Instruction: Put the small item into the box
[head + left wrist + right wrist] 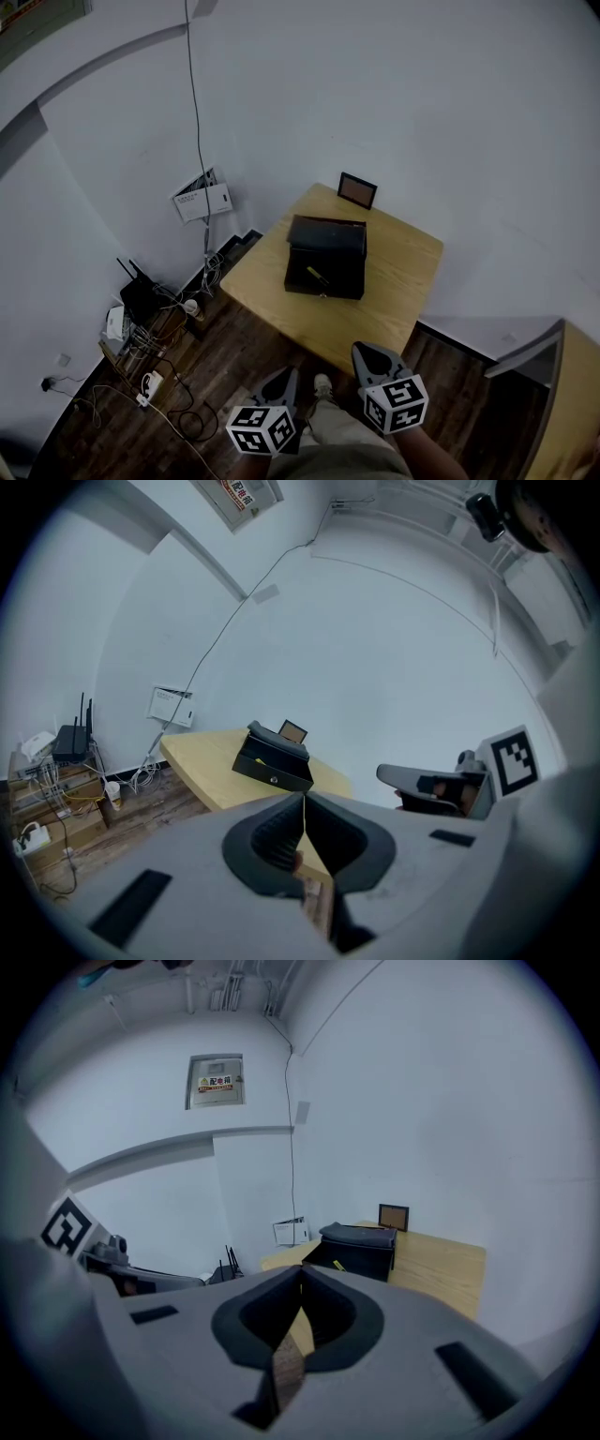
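An open black box (324,258) stands on the wooden table (403,272), its lid tipped back. A small yellow item (317,276) lies inside it, also seen in the left gripper view (260,761) and the right gripper view (337,1266). Both grippers hang in front of the table's near edge, well short of the box. My left gripper (284,375) is shut, its jaws meeting with nothing between them (304,801). My right gripper (364,352) is likewise shut and empty (300,1271).
A small picture frame (357,190) stands at the table's far edge behind the box. On the floor to the left lie a router (141,300), cables and a power strip (150,382). A paper sheet (202,199) hangs on the wall. Wooden furniture (572,403) is at the right.
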The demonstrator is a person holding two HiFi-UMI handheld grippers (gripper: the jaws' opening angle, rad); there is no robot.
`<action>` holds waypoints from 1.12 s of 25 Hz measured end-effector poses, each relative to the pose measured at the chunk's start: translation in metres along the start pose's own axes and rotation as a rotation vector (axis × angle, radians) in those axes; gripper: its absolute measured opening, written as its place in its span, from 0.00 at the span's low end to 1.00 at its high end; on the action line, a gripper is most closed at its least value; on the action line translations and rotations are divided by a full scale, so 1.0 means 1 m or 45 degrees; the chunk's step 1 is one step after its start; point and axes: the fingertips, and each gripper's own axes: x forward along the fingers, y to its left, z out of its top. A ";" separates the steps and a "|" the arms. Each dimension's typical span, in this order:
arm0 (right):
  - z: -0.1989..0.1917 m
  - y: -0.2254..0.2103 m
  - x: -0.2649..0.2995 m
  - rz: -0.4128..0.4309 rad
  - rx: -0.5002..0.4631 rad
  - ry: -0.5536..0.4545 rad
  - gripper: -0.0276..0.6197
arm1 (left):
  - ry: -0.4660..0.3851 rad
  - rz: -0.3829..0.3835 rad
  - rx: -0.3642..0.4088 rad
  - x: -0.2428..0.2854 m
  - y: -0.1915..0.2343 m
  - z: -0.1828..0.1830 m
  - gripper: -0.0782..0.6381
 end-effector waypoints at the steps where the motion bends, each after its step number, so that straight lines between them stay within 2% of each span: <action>1: 0.000 0.002 -0.003 0.001 -0.001 -0.005 0.05 | 0.002 -0.002 0.000 -0.001 -0.001 -0.001 0.12; 28: -0.001 0.017 -0.032 -0.009 -0.009 -0.051 0.04 | -0.017 -0.021 0.002 -0.019 -0.007 -0.006 0.11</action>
